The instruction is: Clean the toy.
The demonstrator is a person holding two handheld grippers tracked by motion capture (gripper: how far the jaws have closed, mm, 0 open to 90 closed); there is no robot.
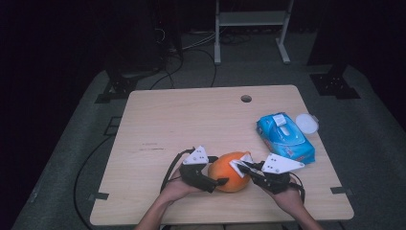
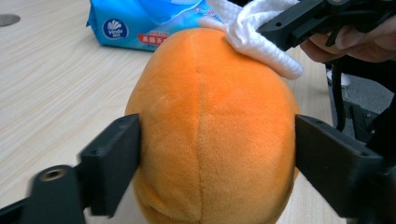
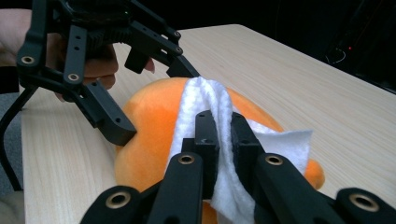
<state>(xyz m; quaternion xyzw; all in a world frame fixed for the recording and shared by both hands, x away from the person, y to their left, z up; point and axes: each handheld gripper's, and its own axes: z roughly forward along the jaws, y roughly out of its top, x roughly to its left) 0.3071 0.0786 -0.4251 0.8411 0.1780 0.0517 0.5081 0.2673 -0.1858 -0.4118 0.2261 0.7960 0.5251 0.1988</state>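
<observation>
Pale wooden surface (image 1: 191, 120) carries an orange plush toy (image 1: 231, 171) near its front edge. From the left, the left hand-held gripper (image 1: 221, 181) clamps the toy's sides; the right hand-held gripper (image 1: 239, 166) is clamped on a white cloth (image 1: 242, 163) lying against the toy, with a blue wipes pack (image 1: 286, 136) beyond.

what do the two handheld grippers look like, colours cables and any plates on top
Both are black. The left gripper and the right gripper each carry a light grey three-cornered plate on top, dotted with small dark holes. A black cable trails from each towards the person. Up close, the jaws are flat black bars joined by brass-coloured pivot rivets, with square black pads at the tips. No sleeves are visible on the forearms.
</observation>
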